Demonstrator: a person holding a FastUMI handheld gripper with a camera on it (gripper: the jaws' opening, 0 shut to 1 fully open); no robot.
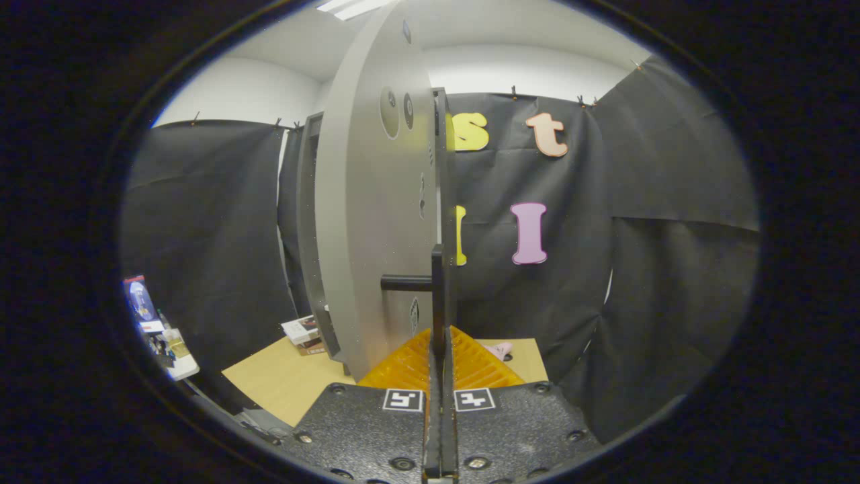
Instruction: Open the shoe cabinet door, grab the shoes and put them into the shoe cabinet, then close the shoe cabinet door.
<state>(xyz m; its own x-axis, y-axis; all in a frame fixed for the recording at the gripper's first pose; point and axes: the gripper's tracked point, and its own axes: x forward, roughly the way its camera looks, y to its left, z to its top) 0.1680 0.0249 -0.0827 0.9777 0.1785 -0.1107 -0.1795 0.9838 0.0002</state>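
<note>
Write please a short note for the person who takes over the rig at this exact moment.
Claw: fingers closed on the thin black bar handle of the grey flat-panel cabinet door.
Door: swung partly open, seen nearly edge-on; the dark opening of the tall grey shoe cabinet lies beyond it. The cabinet stands on the light wooden tabletop.
Done: handle gripped, door off its frame.
Left: likely open the door further, release, fetch the shoes, put them in, close the door.

Shoe cabinet door (376,222): smooth, matt grey panel with a dark matt handle (438,296) clamped in the claw (440,349), fingers ribbed. Desk (282,380), at seven o'clock: pale wood-look, smooth. Booth wall: matt cloth.
</note>
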